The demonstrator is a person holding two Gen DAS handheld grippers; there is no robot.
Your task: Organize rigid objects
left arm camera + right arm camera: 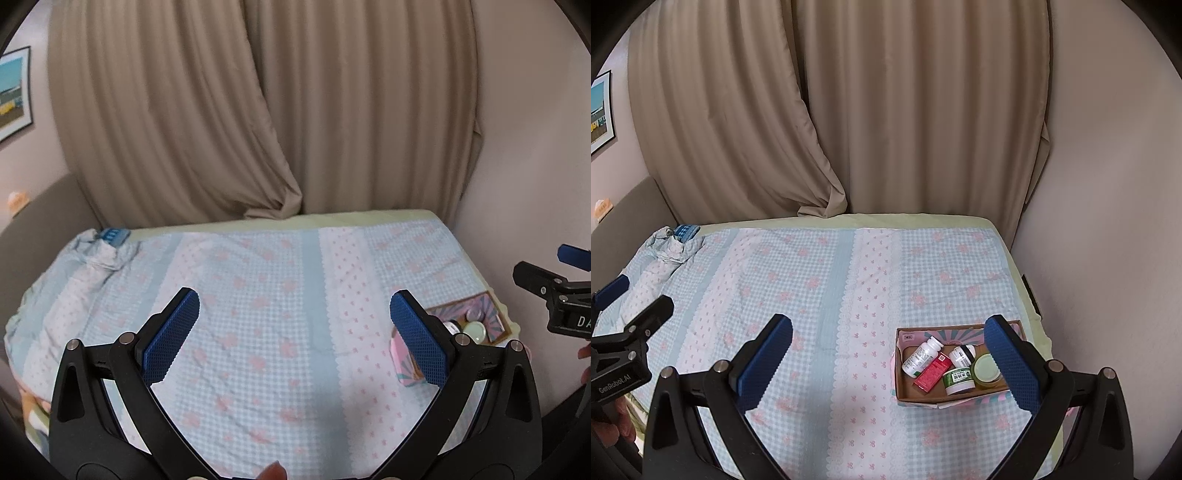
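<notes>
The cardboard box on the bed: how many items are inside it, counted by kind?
In the cardboard box:
White bottles: 2
Red carton: 1
Green-label jar: 1
Pale-green-lid jar: 1
Total: 5

An open cardboard box sits on the bed at about four o'clock in the right wrist view. Inside lie a white bottle, a red carton, a second white bottle, a green-labelled jar and a pale-lidded jar.

Beige curtains hang behind a bed covered in a blue checked floral quilt, between pale walls, with a framed picture at left.
</notes>
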